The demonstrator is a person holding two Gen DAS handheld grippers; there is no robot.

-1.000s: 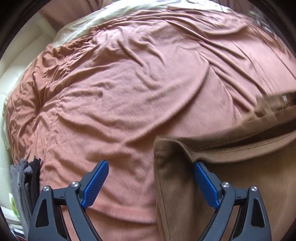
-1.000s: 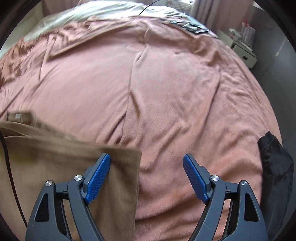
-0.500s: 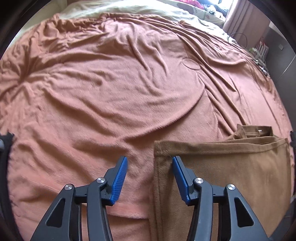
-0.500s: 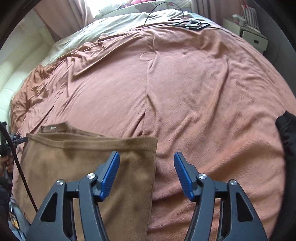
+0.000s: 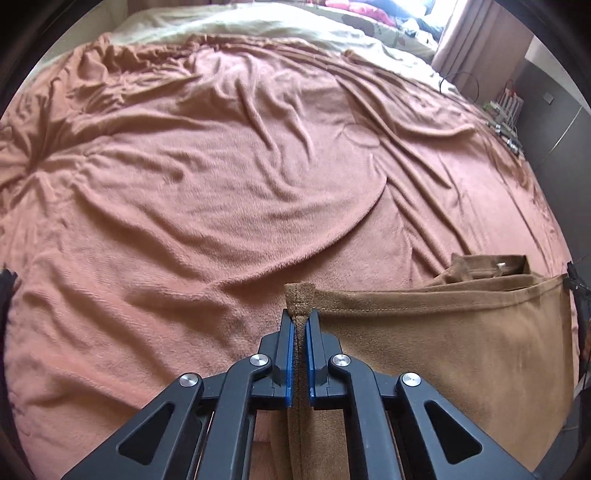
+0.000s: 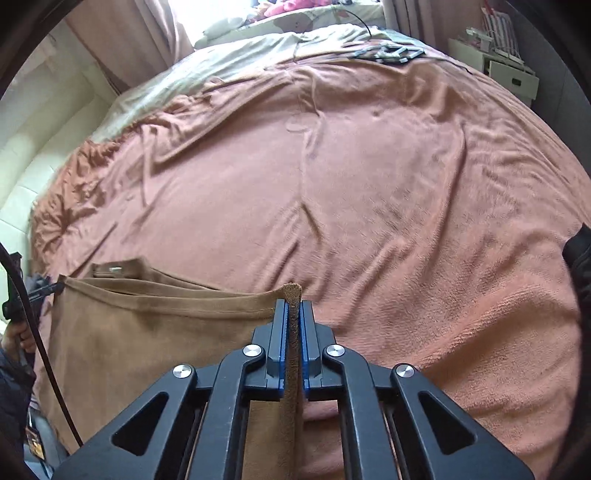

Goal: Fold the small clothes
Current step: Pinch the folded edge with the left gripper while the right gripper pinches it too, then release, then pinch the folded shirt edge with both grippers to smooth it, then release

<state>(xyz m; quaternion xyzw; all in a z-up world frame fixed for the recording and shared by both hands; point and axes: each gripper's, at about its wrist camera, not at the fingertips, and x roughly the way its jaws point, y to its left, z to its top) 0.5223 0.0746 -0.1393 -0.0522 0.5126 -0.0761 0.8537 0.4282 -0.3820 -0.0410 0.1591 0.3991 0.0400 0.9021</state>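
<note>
Left tongs (image 5: 300, 325) are pinching the near-left corner of the brown garment (image 5: 443, 350), jaws having just closed on it. Right tongs (image 6: 293, 310) are pinching its near-right corner (image 6: 147, 350) likewise. Garment is lying on the pink blanket (image 5: 221, 184) at the bed's near edge. Cream sheet (image 5: 240, 22) is showing beyond.

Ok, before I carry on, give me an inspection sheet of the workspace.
Surface: wrinkled pink blanket over a bed.
Job's things: brown garment lying near the bed's front edge.
Clutter: dark clothing at the right edge.
Grippers: left gripper and right gripper have just closed, each pinching a top corner of the garment.
Cables: black cable hanging at the left; thin cord at the bed's far side.
Surroundings: curtain, white drawer unit.
</note>
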